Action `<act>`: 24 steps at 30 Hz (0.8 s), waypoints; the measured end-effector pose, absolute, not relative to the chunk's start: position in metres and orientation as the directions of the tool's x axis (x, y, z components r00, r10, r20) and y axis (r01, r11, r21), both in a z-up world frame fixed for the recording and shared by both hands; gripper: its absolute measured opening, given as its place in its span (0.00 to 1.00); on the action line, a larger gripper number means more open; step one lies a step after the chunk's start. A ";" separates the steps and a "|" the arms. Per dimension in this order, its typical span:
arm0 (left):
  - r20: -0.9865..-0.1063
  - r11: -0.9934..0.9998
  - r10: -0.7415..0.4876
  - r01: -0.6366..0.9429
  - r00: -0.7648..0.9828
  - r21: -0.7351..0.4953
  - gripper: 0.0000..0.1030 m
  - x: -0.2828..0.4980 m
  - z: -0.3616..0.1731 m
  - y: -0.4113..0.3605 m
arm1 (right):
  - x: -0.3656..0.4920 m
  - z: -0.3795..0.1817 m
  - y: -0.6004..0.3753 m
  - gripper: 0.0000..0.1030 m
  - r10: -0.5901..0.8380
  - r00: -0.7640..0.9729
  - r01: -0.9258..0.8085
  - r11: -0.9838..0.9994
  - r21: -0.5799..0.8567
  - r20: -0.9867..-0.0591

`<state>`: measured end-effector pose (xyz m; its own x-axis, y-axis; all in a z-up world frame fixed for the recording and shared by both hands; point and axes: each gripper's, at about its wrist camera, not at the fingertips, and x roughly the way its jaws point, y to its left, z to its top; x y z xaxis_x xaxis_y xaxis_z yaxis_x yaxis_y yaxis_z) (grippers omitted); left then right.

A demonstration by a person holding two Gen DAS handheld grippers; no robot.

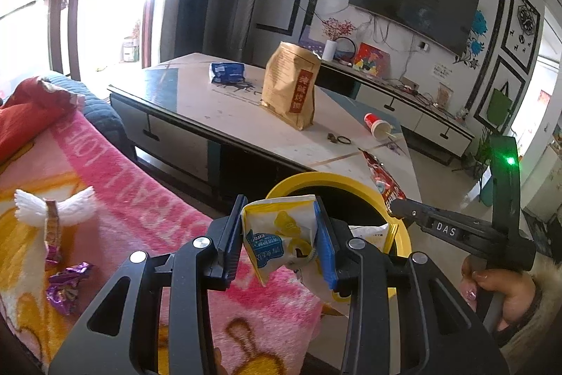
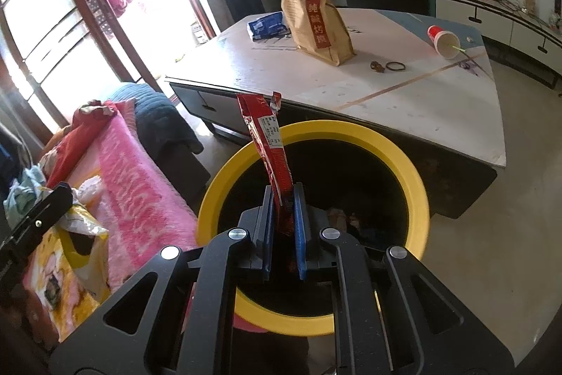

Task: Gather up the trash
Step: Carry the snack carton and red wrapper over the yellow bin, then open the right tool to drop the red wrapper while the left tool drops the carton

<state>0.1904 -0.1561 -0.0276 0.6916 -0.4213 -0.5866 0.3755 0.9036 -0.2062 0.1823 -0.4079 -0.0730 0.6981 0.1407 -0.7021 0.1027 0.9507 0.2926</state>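
Holding: I have one piece of trash in each gripper, both close to the bin; I judge this as the drop-off step.
Sofa, far left: purple foil sweet wrappers lie on the pink and yellow fleece blanket, not yet collected.
Left gripper: its blue-padded jaws are clamped on a crumpled white and yellow plastic snack pouch with blue print, pressing it on both sides.
Pouch position: from the left wrist camera it sits over the blanket edge, just beside the near rim of the bin, not clearly above the opening.
Bin: the round yellow-rimmed waste bin with a dark inside stands on the floor between sofa and the low white-topped coffee table; some scraps already lie at its bottom.
Right gripper: jaws pinched nearly together on the lower end of a long red foil snack wrapper, which stands up and leans left, above the bin's mouth.
Table, right: a tan paper bag, a blue packet and a tipped red and white paper cup remain.
Next move, my judgement: part the right jaws so the red wrapper falls in; carry the left pouch further over the opening before releasing.
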 end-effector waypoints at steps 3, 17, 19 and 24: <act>-0.593 0.900 -0.426 0.388 0.683 -0.199 0.34 0.192 -0.031 -0.165 | 0.182 -0.074 -0.413 0.07 0.138 0.696 0.113 0.948 0.297 -0.704; -0.634 0.885 -0.437 0.430 0.638 -0.177 0.34 0.206 -0.057 -0.201 | 0.182 -0.077 -0.426 0.08 0.129 0.691 0.143 0.940 0.309 -0.711; -0.641 0.884 -0.437 0.433 0.632 -0.176 0.34 0.209 -0.060 -0.206 | 0.183 -0.078 -0.428 0.10 0.125 0.690 0.150 0.939 0.310 -0.713; -0.642 0.875 -0.449 0.450 0.621 -0.177 0.38 0.220 -0.067 -0.219 | 0.182 -0.080 -0.434 0.24 0.109 0.690 0.178 0.932 0.314 -0.715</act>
<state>0.2196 -0.2190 -0.0670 0.6215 -0.4494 -0.6417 0.4504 0.8752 -0.1767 0.1820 -0.4343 -0.0800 0.6903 0.1089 -0.7153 0.1783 0.9325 0.3141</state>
